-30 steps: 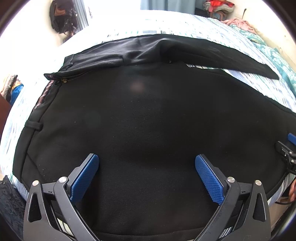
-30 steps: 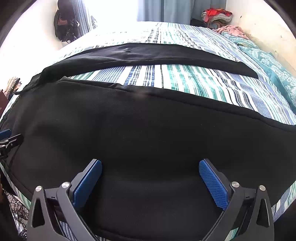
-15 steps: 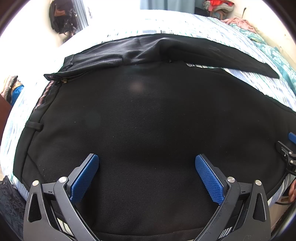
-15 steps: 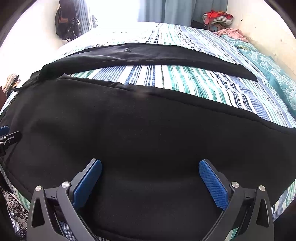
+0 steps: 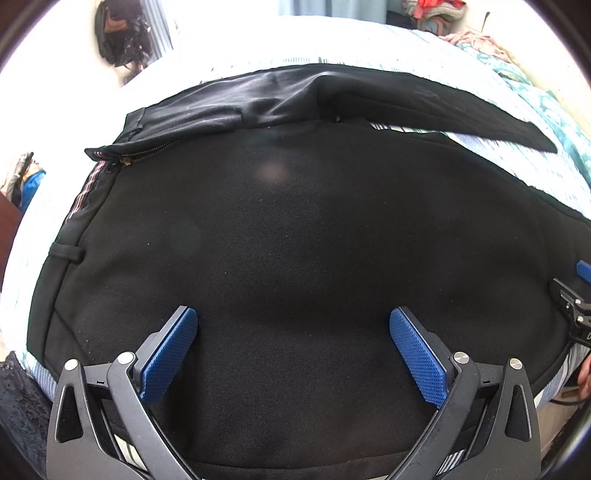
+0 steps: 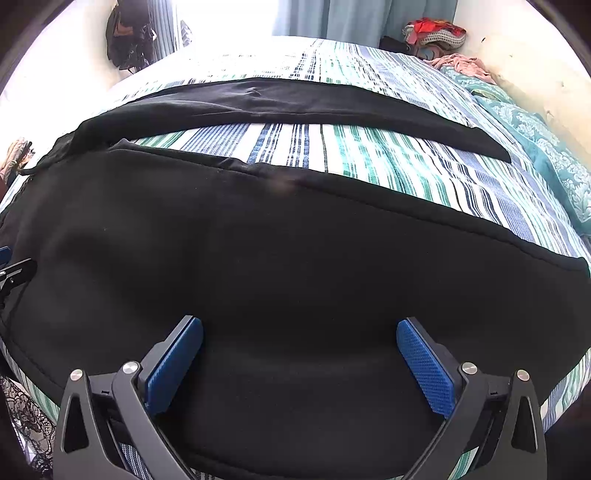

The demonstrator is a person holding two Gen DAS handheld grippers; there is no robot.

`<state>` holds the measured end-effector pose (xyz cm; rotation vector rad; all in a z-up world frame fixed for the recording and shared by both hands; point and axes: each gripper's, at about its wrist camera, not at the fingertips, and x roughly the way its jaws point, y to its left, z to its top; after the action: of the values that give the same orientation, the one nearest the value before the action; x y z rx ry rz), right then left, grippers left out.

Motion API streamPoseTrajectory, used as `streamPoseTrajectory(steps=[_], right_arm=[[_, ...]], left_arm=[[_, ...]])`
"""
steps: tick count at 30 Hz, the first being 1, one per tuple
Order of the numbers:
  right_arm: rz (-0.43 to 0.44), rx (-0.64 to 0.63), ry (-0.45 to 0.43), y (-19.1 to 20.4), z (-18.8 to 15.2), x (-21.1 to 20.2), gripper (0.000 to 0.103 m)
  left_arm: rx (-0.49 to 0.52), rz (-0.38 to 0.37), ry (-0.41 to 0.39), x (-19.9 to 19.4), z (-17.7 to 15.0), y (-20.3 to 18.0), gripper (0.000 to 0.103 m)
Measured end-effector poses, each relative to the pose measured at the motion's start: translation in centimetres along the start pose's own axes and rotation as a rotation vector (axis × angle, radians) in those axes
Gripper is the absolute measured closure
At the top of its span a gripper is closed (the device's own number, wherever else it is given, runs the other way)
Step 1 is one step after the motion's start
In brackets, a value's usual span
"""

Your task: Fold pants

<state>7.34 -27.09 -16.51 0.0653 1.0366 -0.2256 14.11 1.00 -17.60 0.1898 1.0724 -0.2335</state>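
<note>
Black pants (image 5: 295, 229) lie spread flat on a striped bed, waistband and open zipper (image 5: 125, 160) to the left, legs running right. In the right wrist view the near leg (image 6: 295, 266) fills the foreground and the far leg (image 6: 295, 103) lies apart from it across the sheet. My left gripper (image 5: 293, 332) is open and empty, low over the hip area. My right gripper (image 6: 299, 343) is open and empty, low over the near leg. Each gripper's tip shows at the other view's edge, the right one (image 5: 576, 299) and the left one (image 6: 11, 269).
The striped bedsheet (image 6: 369, 162) shows between the legs. A teal blanket (image 6: 554, 147) lies along the right wall. A clothes pile (image 6: 432, 35) sits at the far corner. A dark bag (image 6: 129, 33) hangs at the far left. Black lace (image 6: 26, 413) lies at the near left edge.
Almost nothing has moved. The right wrist view has shifted slightly, showing a little more of the far bed. Both grippers stay open over the pants.
</note>
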Motion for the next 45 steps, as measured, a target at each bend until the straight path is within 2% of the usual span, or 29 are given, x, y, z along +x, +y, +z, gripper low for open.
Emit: streamPoseTrajectory(steps=[8,12,14,16,18,21,24,26,27,29,31,34,35,37,39,41,45], right_arm=[[0.001,0.004,0.005,0.0,0.0,0.0,0.0],[0.052,0.034,-0.01,-0.8,0.1,-0.6,0.0],[0.077,0.045,0.014,-1.7,0.9,-1.6,0.0],[0.116,0.106,-0.06,-3.9,1.6,-3.5,0.0],[0.156,0.165,-0.133,-7.0,2.7,-4.9,0.0],[0.149,0.189,-0.126,-12.6,6.0,-4.2,0.0],[0.107,0.243,-0.131,-19.7,10.1,-2.9,0.0],[0.054,0.243,-0.106,-24.1,13.4,-1.3,0.0],[0.033,0.235,-0.086,-26.1,15.1,-0.3,0.0],[0.017,0.221,-0.034,-29.8,18.5,2.0,0.0],[0.022,0.224,0.024,-33.3,21.7,4.8,0.0],[0.02,0.241,0.038,-36.7,26.4,8.2,0.0],[0.015,0.253,0.055,-37.5,27.7,9.6,0.001],[0.019,0.268,0.099,-38.3,29.9,12.3,0.009],[0.02,0.262,0.154,-38.4,31.5,15.4,0.029],[-0.012,0.253,0.198,-38.5,32.3,17.9,0.038],[-0.02,0.272,0.164,-38.8,33.0,20.5,0.039]], left_arm=[[-0.004,-0.001,-0.013,-0.1,-0.2,0.0,0.0],[-0.04,-0.044,0.02,-1.0,0.7,0.9,0.001],[-0.088,-0.078,-0.008,-2.4,2.0,1.8,0.001],[-0.133,-0.08,-0.092,-4.1,4.2,2.9,0.001],[-0.173,-0.071,-0.141,-4.5,7.2,3.9,0.001],[-0.222,-0.056,-0.142,-2.4,11.7,5.0,0.001],[-0.226,0.024,-0.15,1.2,14.0,5.6,0.001],[-0.222,0.106,-0.065,5.2,14.1,6.1,0.001],[-0.219,0.122,-0.037,6.9,13.4,6.3,0.0],[-0.21,0.109,-0.143,6.9,11.9,6.5,0.0],[-0.199,0.129,-0.136,7.1,11.8,6.4,0.0],[-0.196,0.142,-0.147,7.3,11.6,6.1,0.0],[-0.192,0.15,-0.149,7.4,11.5,6.0,0.001],[-0.184,0.164,-0.153,7.8,11.6,5.7,0.001],[-0.184,0.168,-0.16,8.1,11.6,5.7,0.001],[-0.183,0.171,-0.168,8.1,11.6,5.7,0.001],[-0.181,0.179,-0.177,8.2,11.5,5.6,0.001]])
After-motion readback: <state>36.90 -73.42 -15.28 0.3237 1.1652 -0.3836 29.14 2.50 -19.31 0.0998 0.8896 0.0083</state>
